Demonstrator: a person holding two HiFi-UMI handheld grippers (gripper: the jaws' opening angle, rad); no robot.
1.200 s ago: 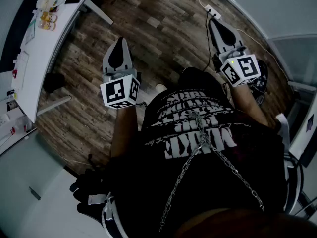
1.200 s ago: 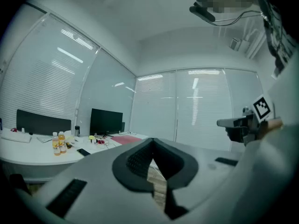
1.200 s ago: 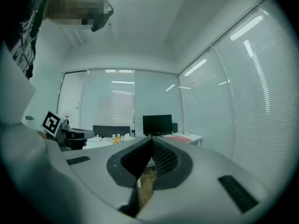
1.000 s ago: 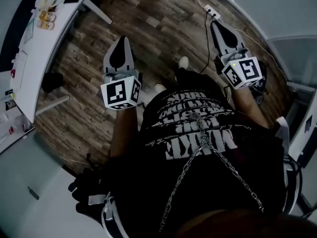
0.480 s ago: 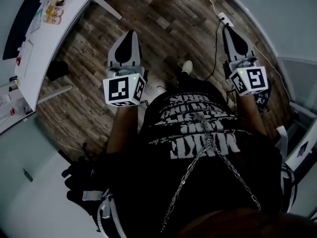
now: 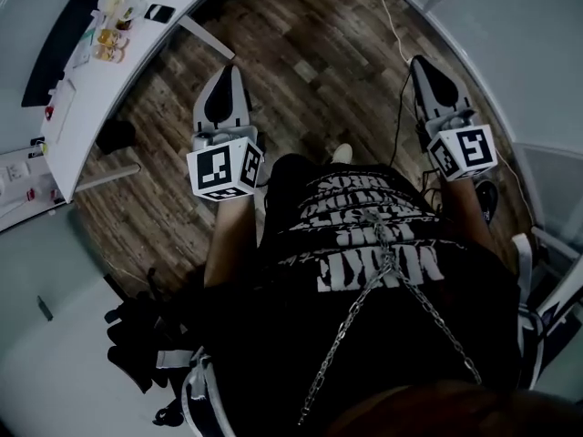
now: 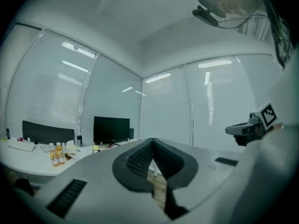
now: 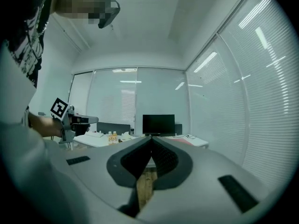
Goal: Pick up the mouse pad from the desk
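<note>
My left gripper [image 6: 225, 73] and right gripper [image 6: 421, 64] are held level over the wooden floor, both shut with nothing between the jaws. In the left gripper view the tips of the left gripper [image 7: 152, 140] meet, and in the right gripper view so do those of the right gripper [image 8: 151, 138]. The white desk [image 6: 86, 107] lies at the head view's upper left, well apart from both grippers. A long dark shape [image 6: 59, 39] lies on it; I cannot tell whether it is the mouse pad.
Small orange bottles [image 6: 107, 45] and a phone [image 6: 160, 13] sit on the desk. A monitor [image 7: 111, 129] stands on the desk. A cable [image 6: 393, 35] runs across the floor ahead. A black bag [image 6: 137, 335] lies at the lower left.
Both grippers have moved forward across the floor, still shut. The view has swung, so that more of the desk shows at the upper left.
</note>
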